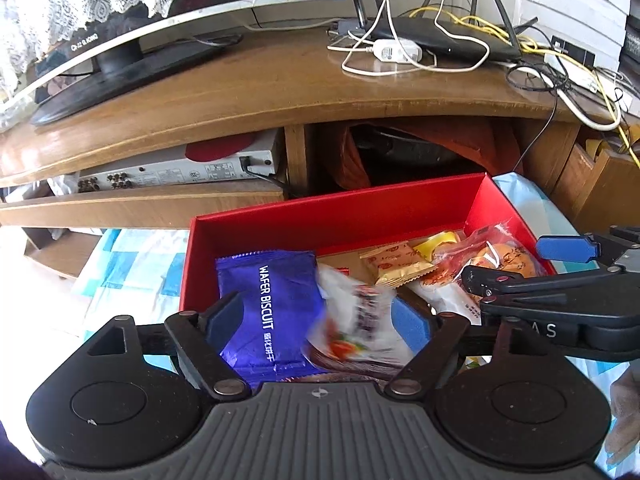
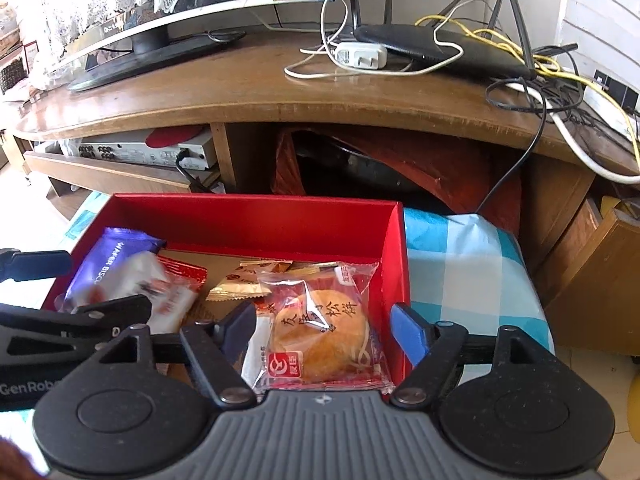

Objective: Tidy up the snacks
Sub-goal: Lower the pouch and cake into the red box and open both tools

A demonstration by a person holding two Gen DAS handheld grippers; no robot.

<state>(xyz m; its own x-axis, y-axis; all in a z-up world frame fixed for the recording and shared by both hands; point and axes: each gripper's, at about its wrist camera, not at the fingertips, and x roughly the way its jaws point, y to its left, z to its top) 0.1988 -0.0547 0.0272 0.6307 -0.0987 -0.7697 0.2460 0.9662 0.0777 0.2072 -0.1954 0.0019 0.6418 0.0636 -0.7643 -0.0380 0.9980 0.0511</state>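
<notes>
Left wrist view: a blurry white snack pack [image 1: 356, 324] drops from the wide-apart left tongs [image 1: 320, 320] into the red box [image 1: 332, 216]. Right tongs [image 2: 332, 328] gape over the round cake pack [image 2: 320, 320]. The falling pack might bounce out.

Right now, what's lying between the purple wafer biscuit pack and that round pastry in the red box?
In the right wrist view, a blurred white-and-red packet and small tan sachets lie between the wafer biscuit pack and the pastry.
</notes>
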